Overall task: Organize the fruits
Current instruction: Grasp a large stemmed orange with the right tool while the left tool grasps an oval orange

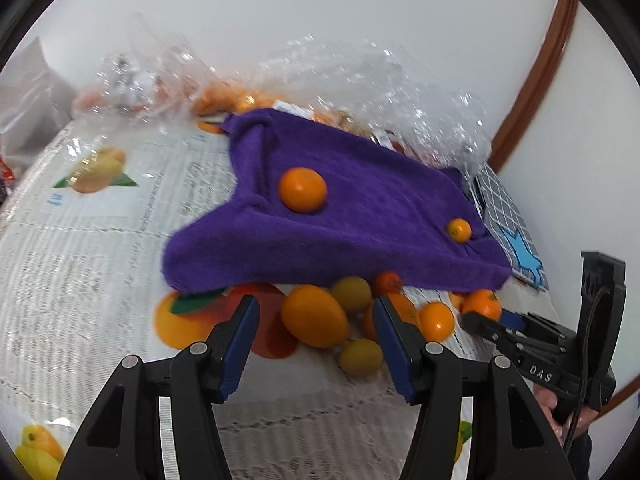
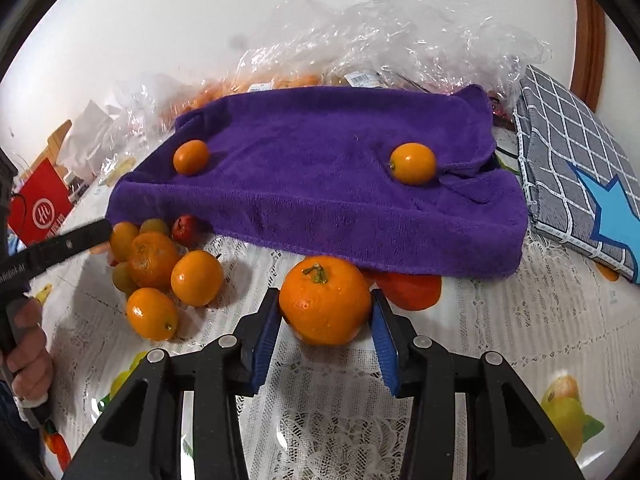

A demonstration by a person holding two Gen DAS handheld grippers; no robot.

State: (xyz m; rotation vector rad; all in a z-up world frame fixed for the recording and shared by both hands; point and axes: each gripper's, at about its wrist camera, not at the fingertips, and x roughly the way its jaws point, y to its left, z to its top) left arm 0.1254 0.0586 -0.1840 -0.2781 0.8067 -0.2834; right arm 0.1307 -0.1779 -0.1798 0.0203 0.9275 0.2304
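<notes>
A purple towel point(image 1: 344, 208) covers a raised tray; it also shows in the right wrist view point(image 2: 320, 184). Two oranges lie on it point(image 2: 191, 157) point(image 2: 413, 163). A heap of small oranges and yellowish fruits point(image 1: 316, 316) lies on the tablecloth in front of the towel, also seen in the right wrist view point(image 2: 160, 276). My left gripper point(image 1: 316, 320) is open, its jaws around the near side of the heap. My right gripper point(image 2: 325, 320) is shut on a large orange with a green stem point(image 2: 325, 300), at the table surface; the gripper also shows in the left wrist view point(image 1: 480, 318).
Crumpled clear plastic bags with more fruit point(image 2: 360, 40) lie behind the towel. A grey checked cloth with a blue star point(image 2: 576, 176) lies to the right. A red box point(image 2: 38, 208) stands at the left. The tablecloth point(image 1: 100, 240) is lace over fruit prints.
</notes>
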